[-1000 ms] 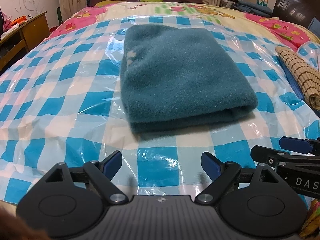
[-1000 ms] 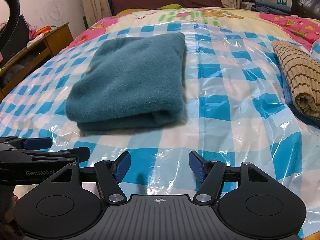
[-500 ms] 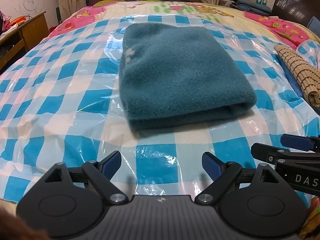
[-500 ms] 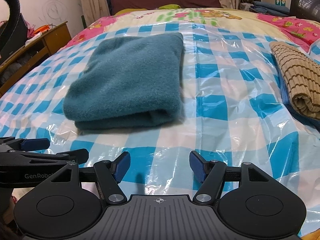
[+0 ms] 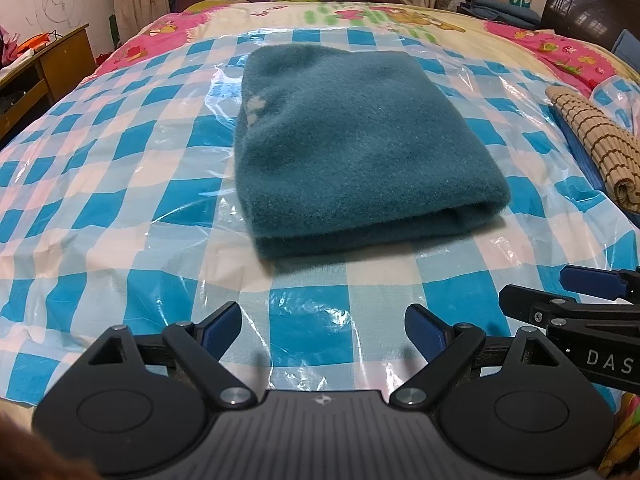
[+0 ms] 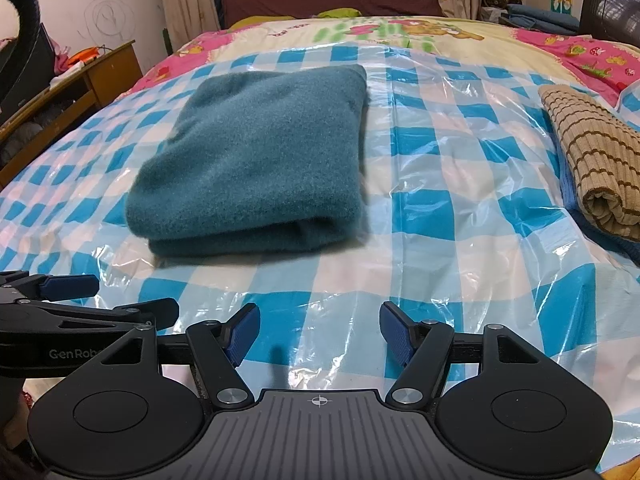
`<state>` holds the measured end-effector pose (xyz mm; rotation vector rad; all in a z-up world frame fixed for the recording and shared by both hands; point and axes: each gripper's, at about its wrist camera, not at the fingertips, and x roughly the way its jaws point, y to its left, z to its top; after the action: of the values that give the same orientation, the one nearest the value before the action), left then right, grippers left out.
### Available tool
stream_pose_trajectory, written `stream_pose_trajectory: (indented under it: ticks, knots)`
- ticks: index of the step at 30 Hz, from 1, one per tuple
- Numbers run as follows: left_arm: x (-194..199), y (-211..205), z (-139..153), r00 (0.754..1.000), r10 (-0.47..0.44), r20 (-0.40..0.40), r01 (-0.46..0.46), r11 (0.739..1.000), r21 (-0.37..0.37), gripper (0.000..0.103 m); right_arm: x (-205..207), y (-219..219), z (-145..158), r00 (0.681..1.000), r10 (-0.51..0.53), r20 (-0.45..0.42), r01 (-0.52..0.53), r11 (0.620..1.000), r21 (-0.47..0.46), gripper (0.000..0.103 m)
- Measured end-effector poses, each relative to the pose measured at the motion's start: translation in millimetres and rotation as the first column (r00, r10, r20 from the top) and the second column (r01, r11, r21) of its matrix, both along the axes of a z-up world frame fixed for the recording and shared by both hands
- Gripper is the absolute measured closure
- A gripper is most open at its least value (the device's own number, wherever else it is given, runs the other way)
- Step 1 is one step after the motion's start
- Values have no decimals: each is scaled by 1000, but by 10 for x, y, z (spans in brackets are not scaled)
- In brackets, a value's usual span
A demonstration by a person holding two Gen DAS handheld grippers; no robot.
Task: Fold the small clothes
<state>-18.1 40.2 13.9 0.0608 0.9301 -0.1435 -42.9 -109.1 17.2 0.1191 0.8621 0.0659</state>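
Folded teal fleece point(image 5: 360, 148) lies flat on the checked plastic sheet point(image 5: 120, 208) covering the bed point(image 6: 400, 36), fold edge toward the cameras. Left tongs point(image 5: 322, 330) released, jaws wide apart, nothing between them, short of the fleece and apart from it. Right tongs point(image 6: 320, 330) likewise released and empty, beside the left pair. A rolled striped cloth point(image 6: 592, 164) rests at the sheet's right edge, well apart from the fleece.
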Motion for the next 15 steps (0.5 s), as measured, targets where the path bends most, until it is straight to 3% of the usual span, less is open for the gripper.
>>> stream_pose_trajectory:
  ticks: [15]
  knots:
    - [2,7,-25,1000,-2,-11,2,1000,4,10,-8,-5,-11,1000,2,-3,-2,1000,-5,35]
